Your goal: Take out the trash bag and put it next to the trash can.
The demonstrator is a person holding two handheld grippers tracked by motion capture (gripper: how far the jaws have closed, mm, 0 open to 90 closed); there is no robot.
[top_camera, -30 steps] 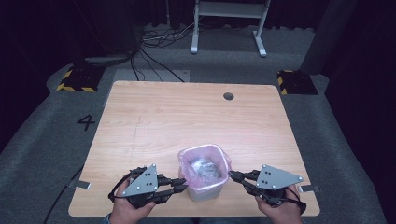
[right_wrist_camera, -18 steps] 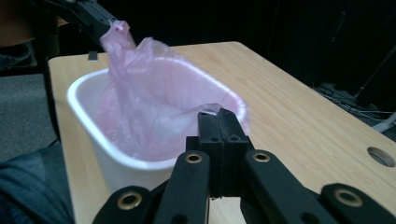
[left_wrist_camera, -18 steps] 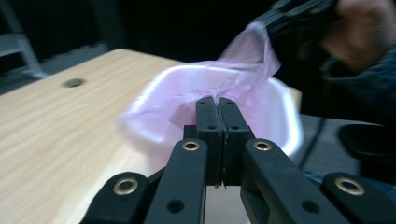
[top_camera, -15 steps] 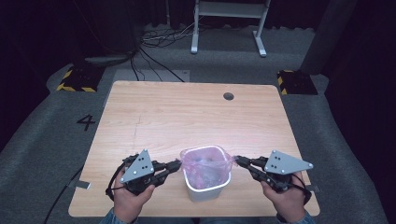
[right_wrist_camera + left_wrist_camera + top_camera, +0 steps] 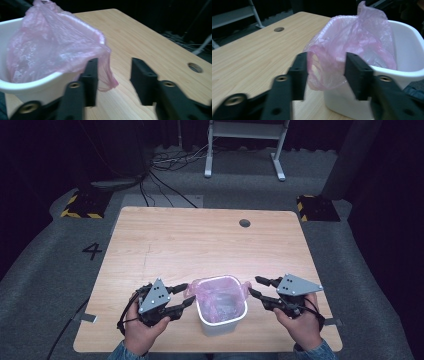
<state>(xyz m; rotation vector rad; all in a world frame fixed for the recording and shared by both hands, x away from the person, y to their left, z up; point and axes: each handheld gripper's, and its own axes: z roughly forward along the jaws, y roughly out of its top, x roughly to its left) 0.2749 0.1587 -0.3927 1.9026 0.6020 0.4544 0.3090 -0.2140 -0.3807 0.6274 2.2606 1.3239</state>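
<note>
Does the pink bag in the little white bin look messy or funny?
A bit. The pink plastic bag sits crumpled inside the white bin, not yet smoothed over the rim. One handle flops out beside the left gripper, another beside the right gripper. Both grippers are open. Nothing is spilled or broken.

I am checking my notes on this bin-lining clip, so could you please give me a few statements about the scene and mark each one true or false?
1. A pink bag lines the white bin. True.
2. The left gripper is clamped shut on the bag. False: its jaws stand open, with a flap of the bag between them.
3. The bin lies tipped on its side. False: it stands upright on the table.
4. The right gripper is open beside the bin. True.
5. The table has a round hole near its far edge. True.
</note>
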